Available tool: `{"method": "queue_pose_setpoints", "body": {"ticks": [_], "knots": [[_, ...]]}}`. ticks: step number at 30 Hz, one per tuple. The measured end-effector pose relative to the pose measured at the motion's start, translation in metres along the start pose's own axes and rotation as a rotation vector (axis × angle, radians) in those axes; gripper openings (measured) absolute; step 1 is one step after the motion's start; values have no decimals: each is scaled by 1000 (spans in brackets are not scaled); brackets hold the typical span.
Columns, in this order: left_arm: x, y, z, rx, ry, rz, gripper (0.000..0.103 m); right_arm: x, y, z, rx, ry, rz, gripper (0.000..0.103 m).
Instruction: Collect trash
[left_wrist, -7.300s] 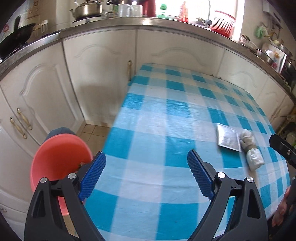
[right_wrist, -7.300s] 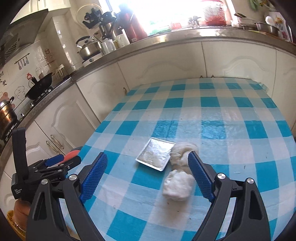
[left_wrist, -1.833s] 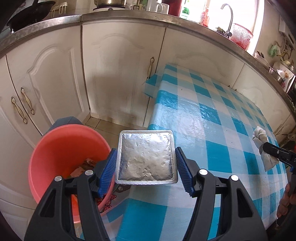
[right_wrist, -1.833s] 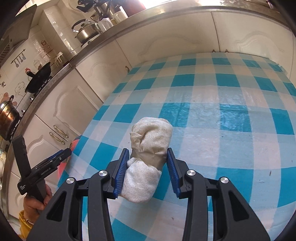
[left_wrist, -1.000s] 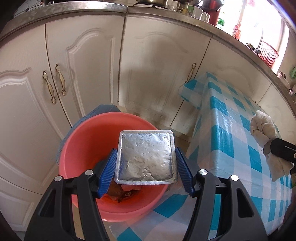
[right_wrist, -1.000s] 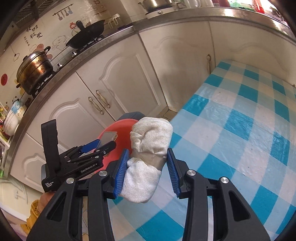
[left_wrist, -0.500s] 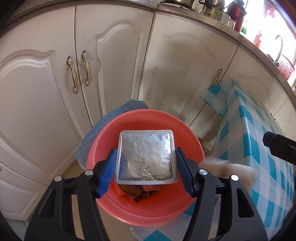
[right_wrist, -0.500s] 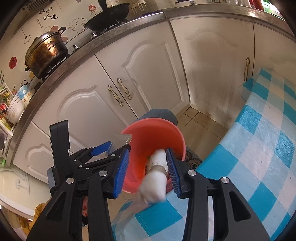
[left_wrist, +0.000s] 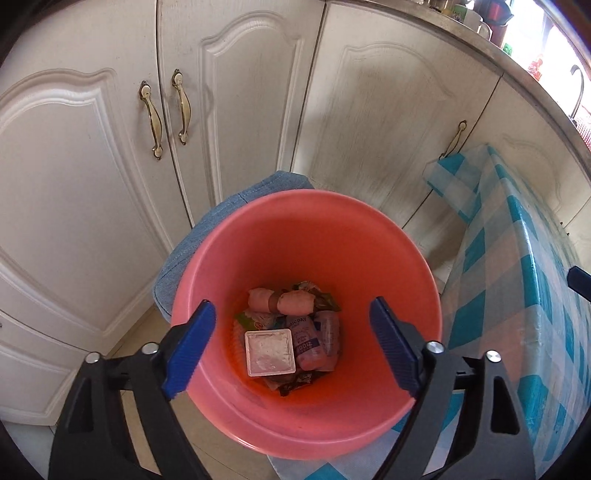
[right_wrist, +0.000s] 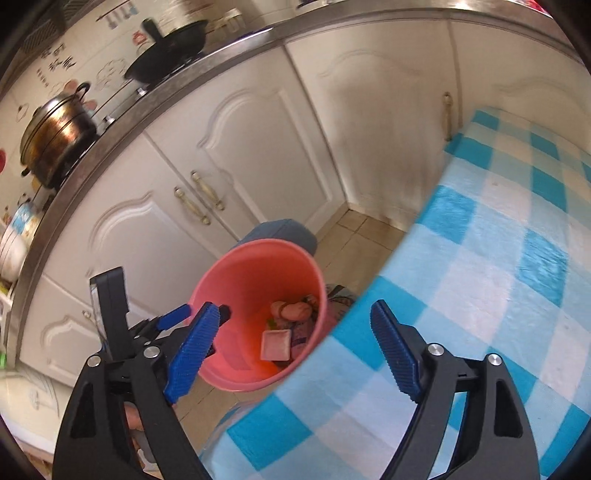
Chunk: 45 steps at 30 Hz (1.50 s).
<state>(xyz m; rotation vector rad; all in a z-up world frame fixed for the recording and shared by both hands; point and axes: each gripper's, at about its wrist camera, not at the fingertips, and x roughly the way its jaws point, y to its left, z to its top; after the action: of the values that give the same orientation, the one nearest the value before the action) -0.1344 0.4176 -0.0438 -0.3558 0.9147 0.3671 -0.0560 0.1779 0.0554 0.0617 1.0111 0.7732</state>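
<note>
Trash lies at the bottom of the round salmon-pink plastic bucket (left_wrist: 306, 236): a square foil-lidded tray (left_wrist: 270, 352) sits on top at about 6 o'clock of the pile, a crumpled whitish wad bound with a brown band (left_wrist: 280, 301) lies at 12 o'clock, and printed plastic wrappers (left_wrist: 314, 341) fill the 3 o'clock side, though their labels are too small to read. The left gripper (left_wrist: 293, 349) hangs right over the bucket's mouth, its blue ribbed fingers (left_wrist: 190, 345) spreading apart with nothing between them. The right gripper (right_wrist: 291, 350) is likewise opening and empty; from its camera the bucket (right_wrist: 236, 280) shows between its fingers (right_wrist: 194, 350), and the left gripper (right_wrist: 173, 317) appears at 9 o'clock of the bucket. The bucket stands on the floor, just beside the surface covered in blue-and-white checked cloth (right_wrist: 498, 258), which lies at its 3 o'clock. A folded blue denim cloth (left_wrist: 236, 206) pokes out from behind the bucket at 11 o'clock, before white panelled cabinet doors with brass handles (left_wrist: 92, 166).
</note>
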Motion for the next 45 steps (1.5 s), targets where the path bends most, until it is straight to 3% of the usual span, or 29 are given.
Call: {"method": "queue_pose_setpoints", "body": {"ticks": [4,11,19,27,38,45], "knots": [[-11,-6,4,14,-43,29,89,-18,-20,-1,36,-49,-56,89],[-44,-33,18,79,-148,40,90,-52,-52,-13,41,-136,-252,89],[-97,-112,25,236,-286,-40,99,-99,-100,-37,110,-203,-400,89],[-141,-203,17,376,-371,-135,99,-169,-124,-55,164,-332,-542,89],[-226,-303,-1,461,-522,-281,99,-302,-121,-86,210,-614,-737,92],[-277,-335,-11,483,-635,-335,99,-377,-93,-113,211,-790,-852,93]]}}
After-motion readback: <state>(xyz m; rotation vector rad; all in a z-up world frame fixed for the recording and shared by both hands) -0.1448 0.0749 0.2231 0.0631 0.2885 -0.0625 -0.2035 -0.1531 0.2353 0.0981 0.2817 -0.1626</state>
